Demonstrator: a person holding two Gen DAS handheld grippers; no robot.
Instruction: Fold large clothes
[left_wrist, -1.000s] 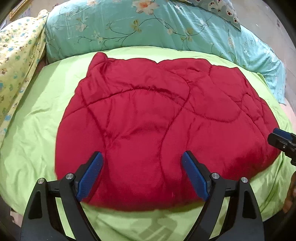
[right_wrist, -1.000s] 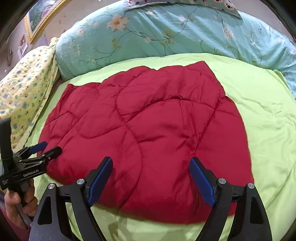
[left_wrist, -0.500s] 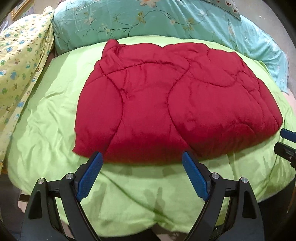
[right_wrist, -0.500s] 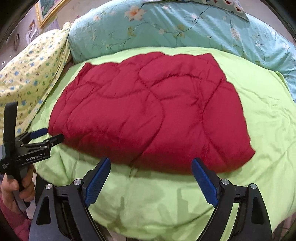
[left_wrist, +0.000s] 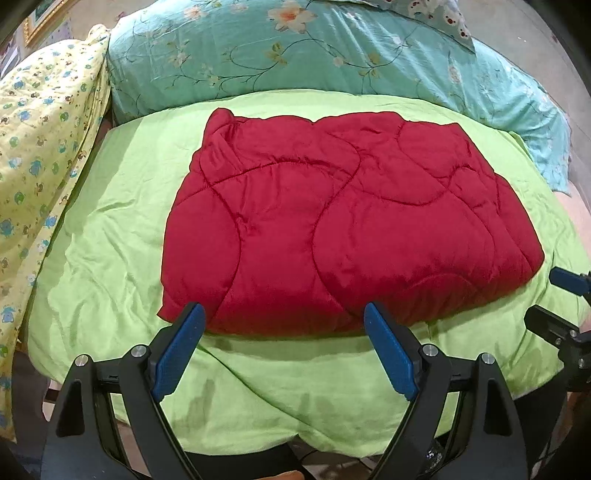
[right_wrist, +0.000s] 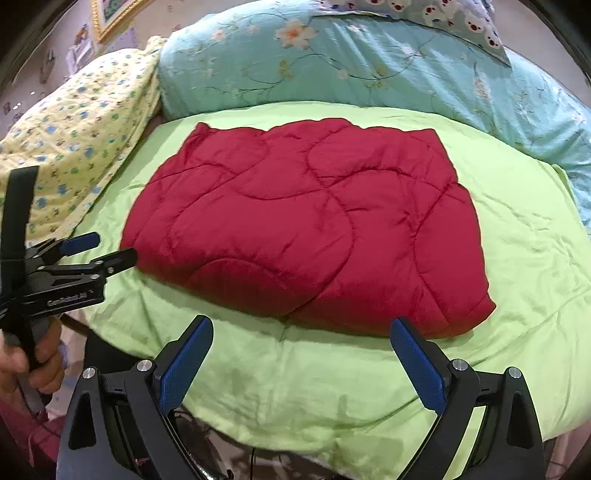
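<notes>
A red quilted blanket (left_wrist: 343, 236) lies folded into a thick rectangle on the lime green bed cover (left_wrist: 110, 258); it also shows in the right wrist view (right_wrist: 314, 236). My left gripper (left_wrist: 284, 354) is open and empty, held just short of the blanket's near edge. My right gripper (right_wrist: 303, 362) is open and empty, also in front of the near edge. The left gripper shows from the side in the right wrist view (right_wrist: 107, 251), near the blanket's left corner. The right gripper shows at the right edge of the left wrist view (left_wrist: 554, 299).
A teal floral duvet (left_wrist: 314, 55) lies rolled along the back of the bed. A yellow printed quilt (left_wrist: 40, 147) is piled on the left. The bed's front edge (left_wrist: 295, 435) drops off just ahead of the grippers. A framed picture (right_wrist: 114, 14) hangs on the wall.
Both grippers have pulled back from over the red blanket toward the front edge of the bed. The blanket lies in place, now wholly ahead of the fingers.
</notes>
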